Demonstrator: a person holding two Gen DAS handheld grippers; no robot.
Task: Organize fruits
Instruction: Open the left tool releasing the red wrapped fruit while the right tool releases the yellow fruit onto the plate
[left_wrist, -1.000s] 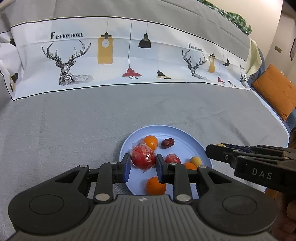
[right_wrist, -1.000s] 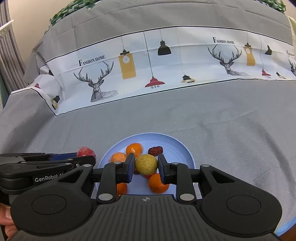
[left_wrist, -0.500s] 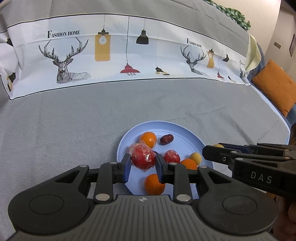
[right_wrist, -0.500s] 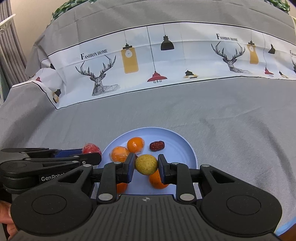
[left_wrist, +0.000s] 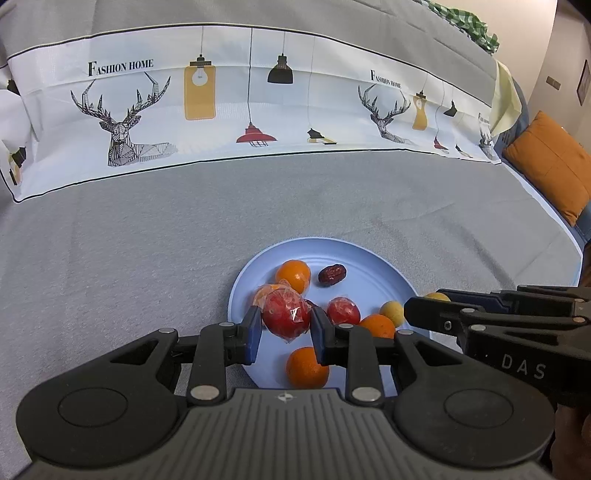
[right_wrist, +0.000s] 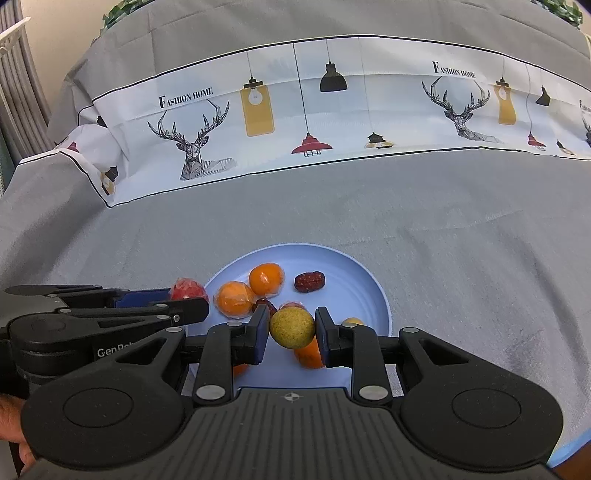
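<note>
Placement step. Left tongs (left_wrist: 286, 330) grip a wrapped red fruit (left_wrist: 286, 313); right tongs (right_wrist: 291, 328) grip a yellow-green fruit (right_wrist: 291, 327). Both hang over the blue plate (left_wrist: 373, 278) of fruits. Next: lower, then release into free spots.

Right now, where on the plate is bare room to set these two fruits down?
Free: the blue plate's far-right part, beyond the red date up to the rim. Crowded: its near-left part, where oranges and wrapped fruit cluster.
</note>
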